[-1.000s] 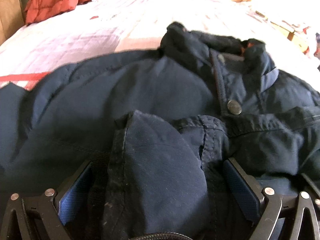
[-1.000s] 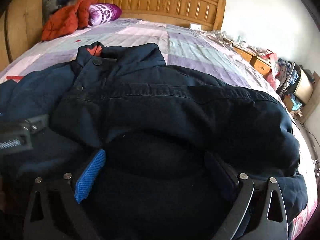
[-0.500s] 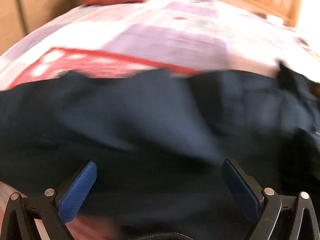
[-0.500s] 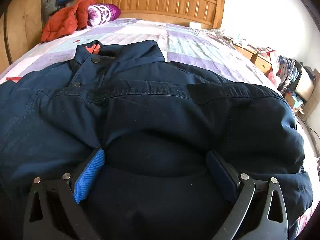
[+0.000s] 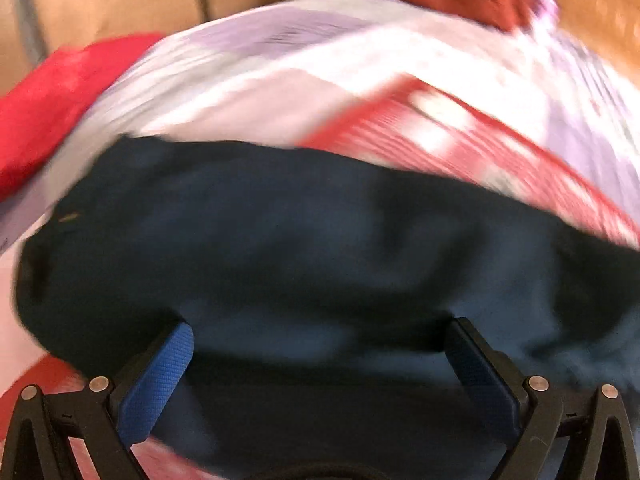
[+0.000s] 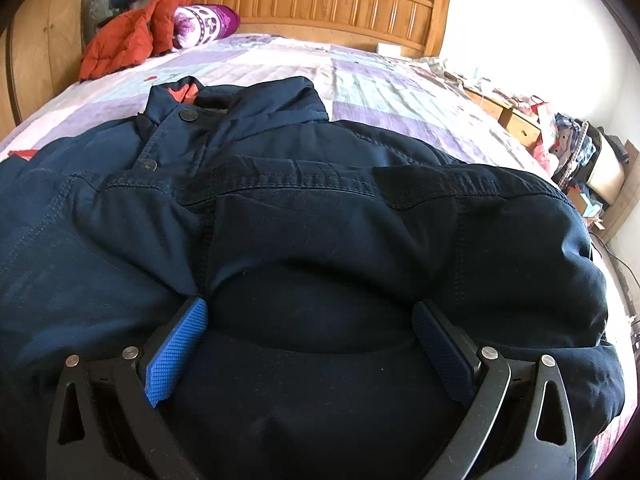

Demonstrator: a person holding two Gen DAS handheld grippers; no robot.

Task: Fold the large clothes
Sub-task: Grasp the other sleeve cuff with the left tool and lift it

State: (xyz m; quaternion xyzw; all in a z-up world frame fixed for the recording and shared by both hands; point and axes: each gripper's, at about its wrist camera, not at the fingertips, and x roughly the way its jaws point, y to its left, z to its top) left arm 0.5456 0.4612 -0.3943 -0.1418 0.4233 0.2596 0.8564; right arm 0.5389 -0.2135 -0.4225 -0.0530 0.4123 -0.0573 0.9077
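Both grippers stand wide open, holding nothing. Left gripper [image 5: 318,354] has released the cuff and swung to the navy jacket's [image 6: 320,220] left bed-edge side; right gripper [image 6: 310,338] remains resting on the jacket.

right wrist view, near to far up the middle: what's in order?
Right tongs → navy jacket → jacket collar → patchwork quilt → wooden headboard.

The jacket [image 6: 320,216] is dark navy with an orange collar lining, the bedspread [image 6: 384,80] a lilac, white and pale-green patchwork, the headboard [image 6: 320,0] honey-brown wood, and the claw pads [image 6: 180,352] bright blue.
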